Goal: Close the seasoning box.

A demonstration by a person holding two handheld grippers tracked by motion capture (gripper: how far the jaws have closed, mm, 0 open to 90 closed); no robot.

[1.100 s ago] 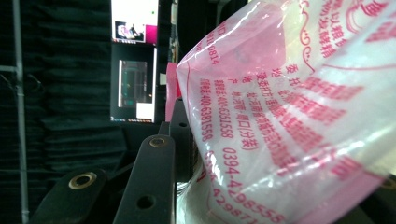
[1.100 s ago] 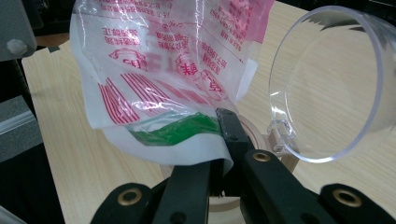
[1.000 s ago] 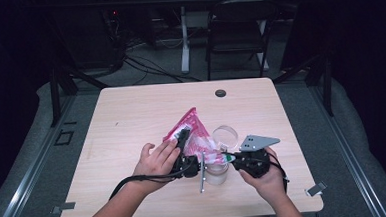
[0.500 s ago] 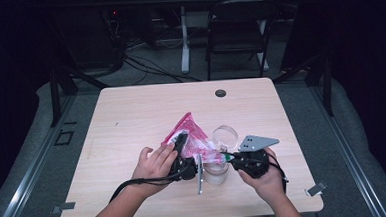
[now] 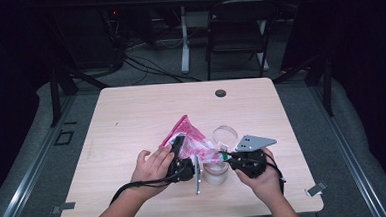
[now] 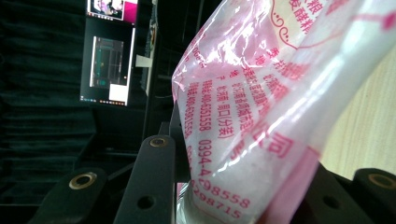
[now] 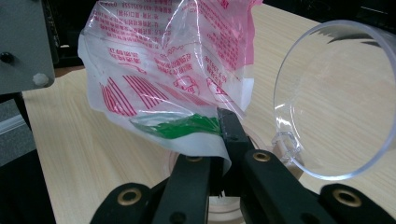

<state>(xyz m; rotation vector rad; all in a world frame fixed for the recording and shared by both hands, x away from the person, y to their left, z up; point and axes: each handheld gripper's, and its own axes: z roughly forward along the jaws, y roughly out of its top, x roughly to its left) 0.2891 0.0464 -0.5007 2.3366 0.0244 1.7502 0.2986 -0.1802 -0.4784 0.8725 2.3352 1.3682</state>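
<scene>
Two handheld grippers hold a pink-printed clear plastic bag (image 5: 190, 138) over a round clear plastic jar (image 5: 216, 170) near the table's front edge.

The left gripper (image 5: 179, 148) clamps the bag's body; the right gripper (image 7: 223, 135) pinches its green-edged corner shut. The jar's hinged lid (image 7: 334, 93) stands open (pouring seems not yet begun).

A light wooden table (image 5: 131, 116) with rounded corners stands on grey carpet. A small dark round disc (image 5: 220, 93) sits near its far edge. Toward the near side a clear plastic jar (image 5: 216, 171) stands on it, with the clear lid (image 5: 225, 135) just behind.
</scene>
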